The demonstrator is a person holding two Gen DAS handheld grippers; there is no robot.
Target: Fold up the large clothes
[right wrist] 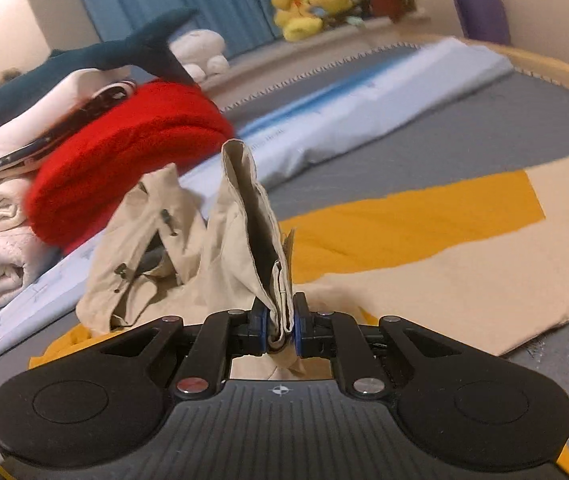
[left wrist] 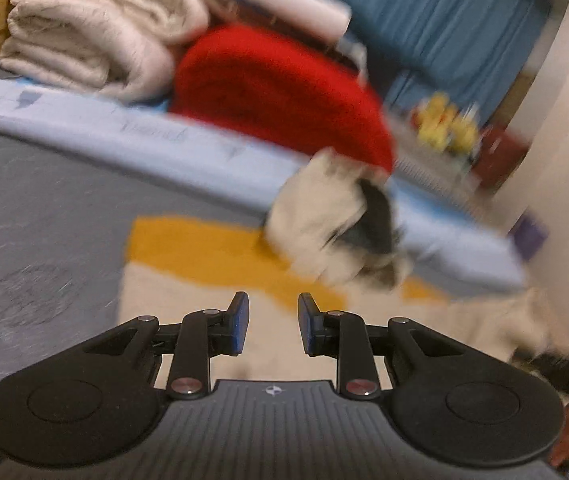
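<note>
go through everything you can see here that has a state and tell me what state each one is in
left gripper: open, nothing between its pads.
right gripper: shut on a bunched fold of the beige garment.
beige garment: partly flat on the bed, one end lifted and crumpled.
red blanket: folded, on the pile.
cream blanket: folded, stacked.
light blue bedding: folded into a long strip.

The left wrist view looks forward and down along its fingers, from low and close over the grey bed cover [left wrist: 36,216], toward the red folded blanket [left wrist: 276,92]. The right wrist view is also low and tilted down, and it sees the red folded blanket [right wrist: 124,168] on its left side. Both views share this blanket, the long pale blue roll [left wrist: 164,136] [right wrist: 364,108] beside it and the beige and yellow garment [left wrist: 204,248] [right wrist: 424,232] in front of it.
</note>
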